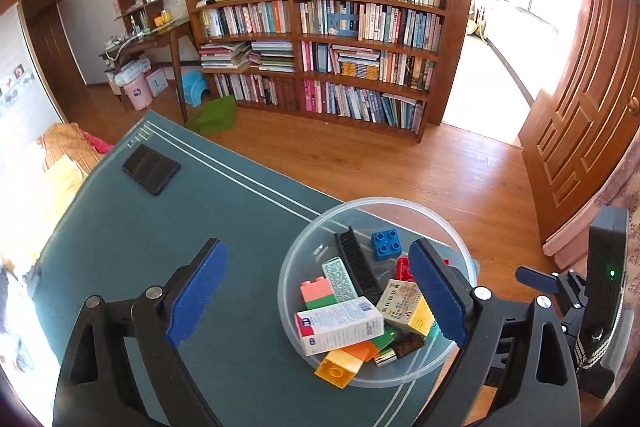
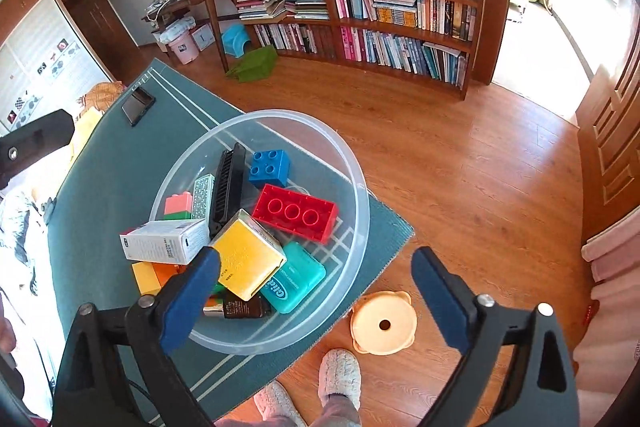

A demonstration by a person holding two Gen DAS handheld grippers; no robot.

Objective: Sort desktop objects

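A clear plastic bowl (image 1: 304, 251) (image 2: 356, 195) stands on the green mat (image 1: 140, 227) (image 2: 112, 179) near its right corner. It holds several toy bricks, among them a blue one (image 1: 385, 244) (image 2: 270, 167) and a red one (image 2: 296, 213), a white box (image 1: 338, 325) (image 2: 164, 241), a yellow box (image 2: 248, 259), a teal floss case (image 2: 296, 279) and a black comb (image 1: 356, 263) (image 2: 228, 187). My left gripper (image 1: 316, 295) is open and empty above the bowl's left half. My right gripper (image 2: 316, 301) is open and empty above the bowl's near right rim.
A black phone (image 1: 151, 169) (image 2: 137, 105) lies at the mat's far left corner. The other gripper shows at the right edge of the left wrist view (image 1: 600, 291). A round cream stool (image 2: 384, 323) and slippered feet (image 2: 340, 375) are on the wooden floor below the table edge.
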